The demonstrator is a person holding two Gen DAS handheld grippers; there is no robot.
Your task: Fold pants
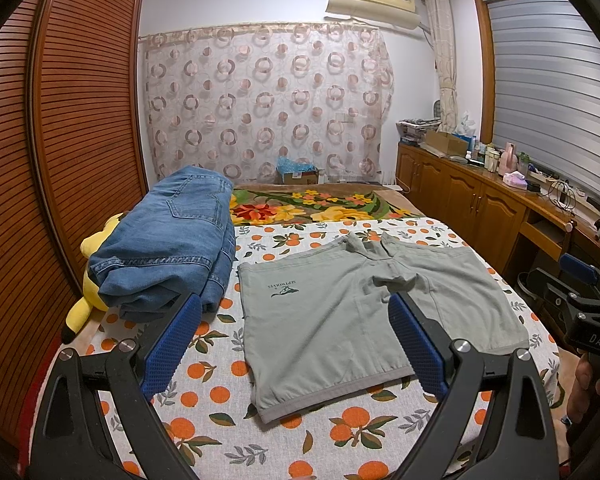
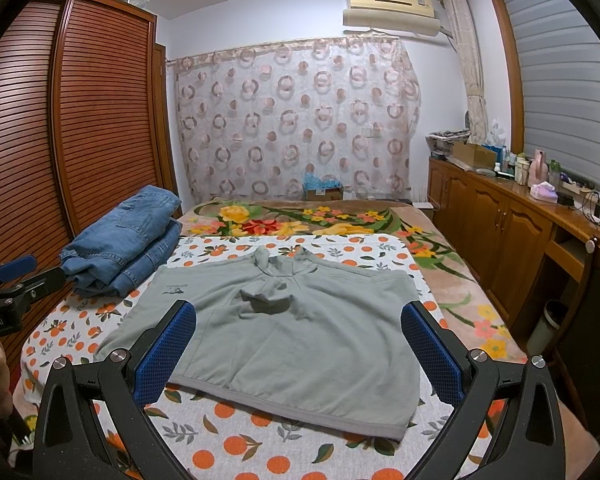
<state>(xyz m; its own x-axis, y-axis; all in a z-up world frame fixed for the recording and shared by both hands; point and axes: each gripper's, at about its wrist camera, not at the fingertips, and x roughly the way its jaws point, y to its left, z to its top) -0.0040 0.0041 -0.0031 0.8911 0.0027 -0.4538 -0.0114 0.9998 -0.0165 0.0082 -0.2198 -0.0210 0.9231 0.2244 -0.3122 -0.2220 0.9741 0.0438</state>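
Grey-green shorts (image 1: pixel 360 312) (image 2: pixel 292 332) lie spread flat on the orange-print sheet (image 1: pixel 216 412) (image 2: pixel 260 440), waistband toward me, legs pointing away, a small dark logo on the left part. My left gripper (image 1: pixel 294 340) hovers above the near left half of the shorts, open, nothing between its blue pads. My right gripper (image 2: pixel 298 344) hangs over the near middle of the shorts, also open and empty. The other gripper shows at each view's edge: the right one (image 1: pixel 580 292), the left one (image 2: pixel 16 280), each held by a hand.
Folded blue jeans (image 1: pixel 168 240) (image 2: pixel 128 240) are stacked at the bed's left, over a yellow plush toy (image 1: pixel 88 280). A slatted wooden wardrobe (image 1: pixel 60 128) lines the left. A wooden cabinet (image 2: pixel 512 220) with clutter and a small bin (image 2: pixel 548 328) stand right. A floral blanket (image 2: pixel 300 216) covers the far bed.
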